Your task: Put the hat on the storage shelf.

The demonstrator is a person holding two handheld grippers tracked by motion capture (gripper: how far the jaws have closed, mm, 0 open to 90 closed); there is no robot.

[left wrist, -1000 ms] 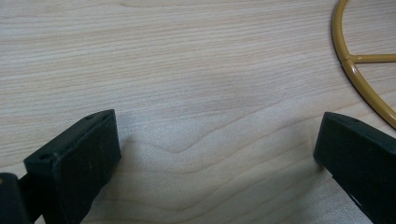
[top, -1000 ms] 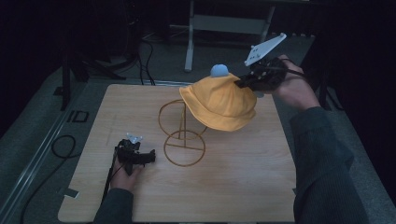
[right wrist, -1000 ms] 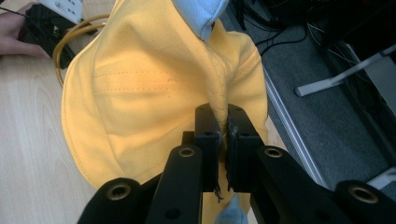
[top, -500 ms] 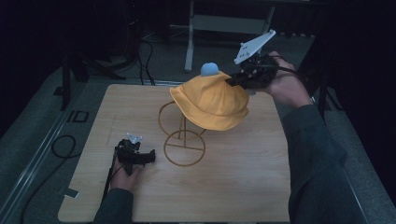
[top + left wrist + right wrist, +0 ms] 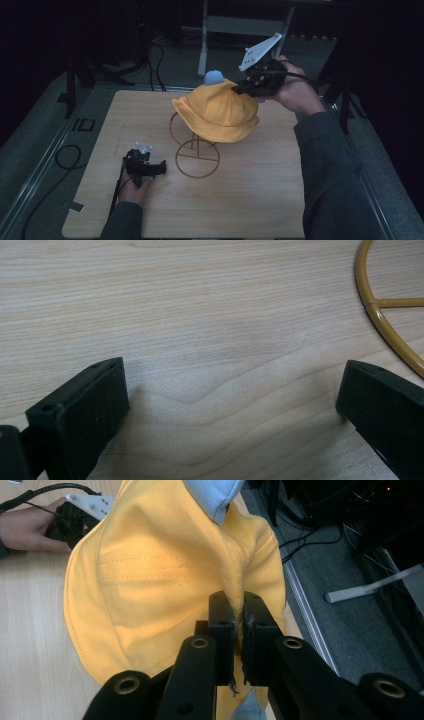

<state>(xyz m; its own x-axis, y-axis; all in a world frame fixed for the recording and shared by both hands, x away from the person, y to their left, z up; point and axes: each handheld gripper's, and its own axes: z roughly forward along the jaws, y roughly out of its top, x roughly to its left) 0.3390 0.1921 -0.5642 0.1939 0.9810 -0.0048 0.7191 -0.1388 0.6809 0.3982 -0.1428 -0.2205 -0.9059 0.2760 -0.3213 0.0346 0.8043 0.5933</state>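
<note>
My right gripper (image 5: 247,86) pinches a fold of the yellow hat (image 5: 217,112). In the right gripper view its two black jaws are squeezed tight on the cloth. The hat hangs over the gold wire stand (image 5: 196,152), near the middle of the wooden table (image 5: 260,190). I cannot tell if the hat touches the stand. A small blue ball (image 5: 214,77) sits on top of the hat. My left gripper (image 5: 150,167) rests on the table, just beside the round foot of the stand. Its jaws stand wide apart with only bare wood between them.
</note>
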